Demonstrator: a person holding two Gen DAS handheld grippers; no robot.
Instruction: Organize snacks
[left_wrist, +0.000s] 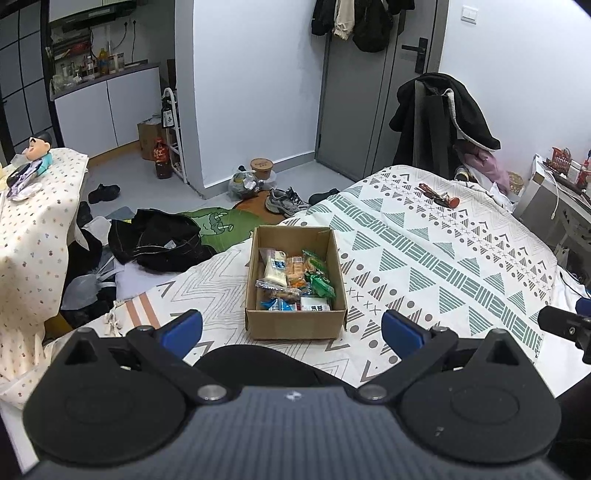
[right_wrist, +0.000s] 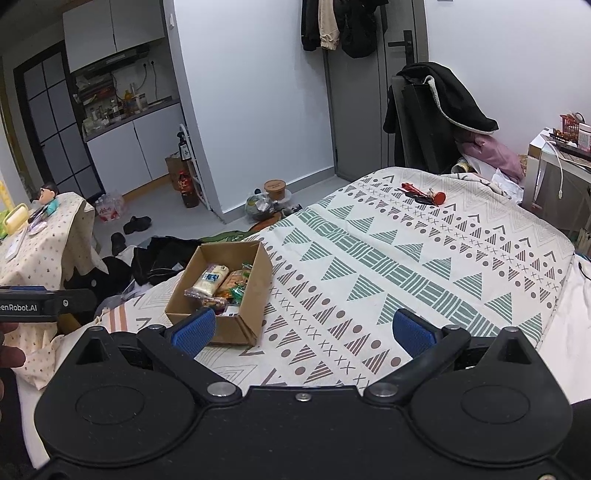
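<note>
Both claws hang empty with jaws wide: left claw faces the box of snacks just ahead on the bed; right claw has it ahead to its left. Pick one packet from above, probably left-handed, pinching its edge. Both are held level, low over the bedspread.

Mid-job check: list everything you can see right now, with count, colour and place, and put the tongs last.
cardboard box: one, brown, open, on the bed's near left part
snack packets: several, white, orange, green, blue, inside the box
bedspread: one, white with teal and grey shapes, over the bed
red object: one, far side of the bed
black coat: one, draped over a chair
sneakers: grey, on the floor
side table cloth: cream, dotted, left
left tongs: blue pads, open, empty
right tongs: blue pads, open, empty
</note>
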